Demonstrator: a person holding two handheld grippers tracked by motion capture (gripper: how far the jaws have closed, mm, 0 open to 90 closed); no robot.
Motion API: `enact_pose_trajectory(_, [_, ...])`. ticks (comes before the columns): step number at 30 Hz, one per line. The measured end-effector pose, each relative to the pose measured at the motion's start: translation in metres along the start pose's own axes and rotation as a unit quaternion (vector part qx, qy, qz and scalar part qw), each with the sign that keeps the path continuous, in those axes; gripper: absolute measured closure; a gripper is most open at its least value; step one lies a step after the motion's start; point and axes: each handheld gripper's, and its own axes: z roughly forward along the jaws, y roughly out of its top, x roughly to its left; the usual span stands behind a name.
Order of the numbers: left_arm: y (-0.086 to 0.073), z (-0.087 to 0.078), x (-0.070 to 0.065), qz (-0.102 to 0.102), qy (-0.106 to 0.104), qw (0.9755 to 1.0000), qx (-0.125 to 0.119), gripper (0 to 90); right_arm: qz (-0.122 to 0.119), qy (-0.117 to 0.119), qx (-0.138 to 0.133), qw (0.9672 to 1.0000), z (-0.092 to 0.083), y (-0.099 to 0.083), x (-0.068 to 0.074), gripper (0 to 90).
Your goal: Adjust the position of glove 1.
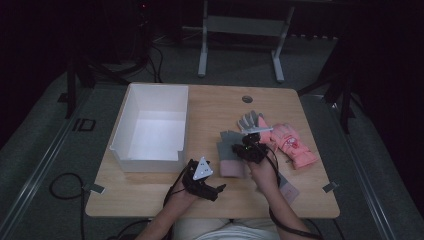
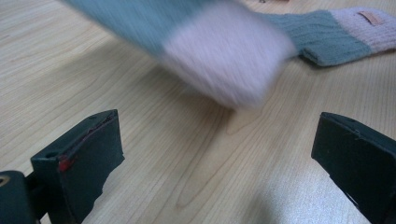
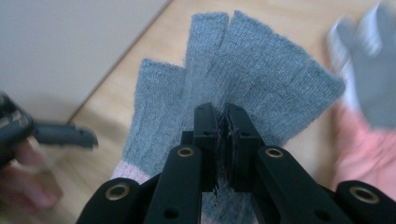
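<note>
The right tool (image 3: pixel 223 122) is seen closed tight on the grey knitted glove (image 3: pixel 243 70): in the right gripper view its two black jaws are pressed together with a fold of the grey knit pinched between them, and the fingerless finger stubs are fanned out beyond the jaws. In the high view the glove (image 1: pixel 231 147), with its pink cuff, is held near the middle of the counter (image 1: pixel 210 107), slightly toward the near edge, under the right tool (image 1: pixel 248 150).

The left tool (image 1: pixel 201 177) is held near the near edge, just in front of the box; in the left gripper view its jaws are spread wide over bare wood, with nothing between them, and the blurred glove is seen past them.

A white box (image 1: pixel 152 127) is set at the left side of the counter; nothing is seen inside it. A pink glove (image 1: pixel 294 145) and a grey-and-white glove (image 1: pixel 251 121) are laid toward the right edge.
</note>
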Motion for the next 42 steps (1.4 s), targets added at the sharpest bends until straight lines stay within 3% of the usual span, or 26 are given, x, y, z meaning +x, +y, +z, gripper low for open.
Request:
enact_pose_trajectory(3, [0.0,-0.001,-0.001,0.001,-0.002,1.0,-0.002,1.6,0.017,-0.003,0.019,0.9997,0.008,-0.019,0.0,84.2])
enact_pose_trajectory(5, [0.0,-0.001,-0.001,0.003,-0.004,1.0,-0.002,1.6,0.014,-0.007,0.031,0.9994,0.014,-0.026,0.001,84.2])
enact_pose_trajectory(7, [0.0,0.0,-0.001,0.002,-0.005,1.0,-0.001,1.6,0.03,-0.001,0.035,0.9989,0.019,-0.031,0.001,84.2])
enact_pose_trajectory(13, [0.0,0.0,-0.001,0.0,-0.004,1.0,0.0,1.6,0.033,0.004,0.052,0.9981,0.035,-0.037,0.005,84.0])
enact_pose_trajectory(25, [-0.001,0.001,-0.001,0.002,-0.005,1.0,0.002,1.6,0.053,0.006,0.048,0.9974,0.043,-0.041,0.007,75.5])
enact_pose_trajectory(29, [-0.001,0.0,0.0,0.003,-0.003,1.0,0.002,1.6,0.065,0.02,0.032,0.9972,0.036,-0.038,0.004,74.1])
enact_pose_trajectory(30, [-0.001,0.001,0.0,0.003,-0.004,1.0,0.001,1.6,0.063,0.022,0.024,0.9975,0.031,-0.037,0.004,73.8])
enact_pose_trajectory(35, [-0.001,0.001,0.0,0.003,-0.006,1.0,0.002,1.6,0.003,0.025,0.007,0.9997,0.014,-0.032,0.002,71.6])
enact_pose_trajectory(42, [-0.001,0.002,0.0,0.004,-0.006,1.0,0.003,1.6,-0.049,0.048,0.011,0.9976,0.007,-0.042,-0.013,69.3])
